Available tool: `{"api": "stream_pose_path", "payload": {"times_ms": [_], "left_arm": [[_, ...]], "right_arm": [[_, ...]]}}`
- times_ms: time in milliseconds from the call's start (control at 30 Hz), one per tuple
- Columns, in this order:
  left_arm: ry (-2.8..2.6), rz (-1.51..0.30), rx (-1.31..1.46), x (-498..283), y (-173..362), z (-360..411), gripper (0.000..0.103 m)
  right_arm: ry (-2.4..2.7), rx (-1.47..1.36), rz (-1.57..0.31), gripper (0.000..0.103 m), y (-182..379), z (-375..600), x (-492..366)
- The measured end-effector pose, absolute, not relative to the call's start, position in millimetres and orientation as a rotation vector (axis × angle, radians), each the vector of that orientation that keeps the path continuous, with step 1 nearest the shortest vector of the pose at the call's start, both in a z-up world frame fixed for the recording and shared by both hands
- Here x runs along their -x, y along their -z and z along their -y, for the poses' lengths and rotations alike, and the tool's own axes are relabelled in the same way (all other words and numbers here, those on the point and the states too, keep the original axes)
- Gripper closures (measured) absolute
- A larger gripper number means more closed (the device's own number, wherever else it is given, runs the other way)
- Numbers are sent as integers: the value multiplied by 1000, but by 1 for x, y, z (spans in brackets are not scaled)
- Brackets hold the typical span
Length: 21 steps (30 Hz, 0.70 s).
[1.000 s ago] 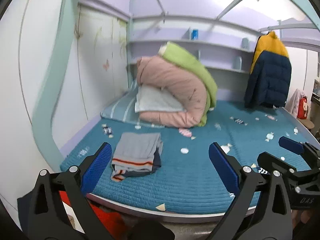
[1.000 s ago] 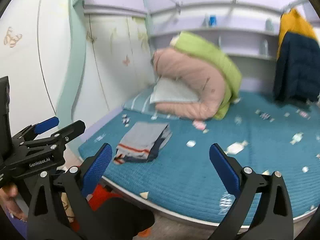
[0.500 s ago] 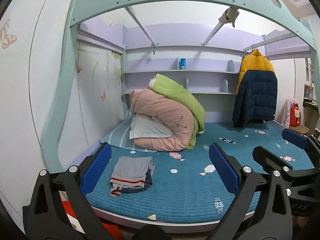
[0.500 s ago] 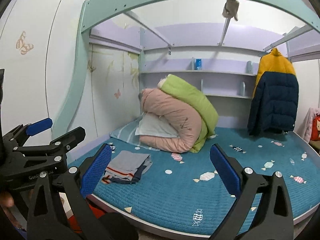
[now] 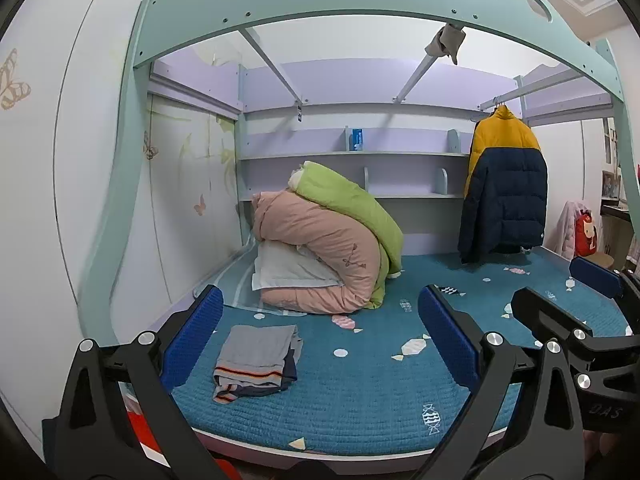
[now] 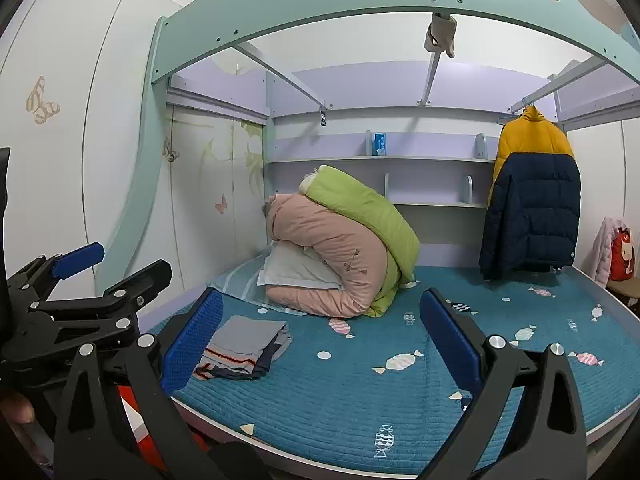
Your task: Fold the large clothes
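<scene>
Hiding bed's near edge [image 5: 256,442], tools' arms

A big bed [image 5: 360,396] has a blue-green cover with little candy and fish pictures on it. Near the front left corner of the bed lies a small pile of folded clothes [image 5: 256,356], grey on top with orange and dark stripes at its front edge. At the back left corner there is a striped sheet [image 5: 236,284]. On it sit a white pillow [image 5: 288,270], a fat pink blanket [image 5: 324,248] bent over the pillow, and a green blanket [image 5: 352,204] leaning on top of the pink one. The rest of the bed top is bare.
</scene>
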<state>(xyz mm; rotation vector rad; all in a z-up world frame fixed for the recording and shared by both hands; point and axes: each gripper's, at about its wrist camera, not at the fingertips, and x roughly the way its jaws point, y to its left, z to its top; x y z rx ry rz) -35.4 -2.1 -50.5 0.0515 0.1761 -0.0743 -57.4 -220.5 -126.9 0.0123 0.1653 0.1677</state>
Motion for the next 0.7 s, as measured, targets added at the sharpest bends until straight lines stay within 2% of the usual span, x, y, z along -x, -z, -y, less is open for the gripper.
{"api": "stream_pose_path", "payload": {"times_ms": [700], "left_arm": [[66,-179,-56,31,50,4,5]], "right_arm": [[-191,-33,-192,8,128,228,46]]}}
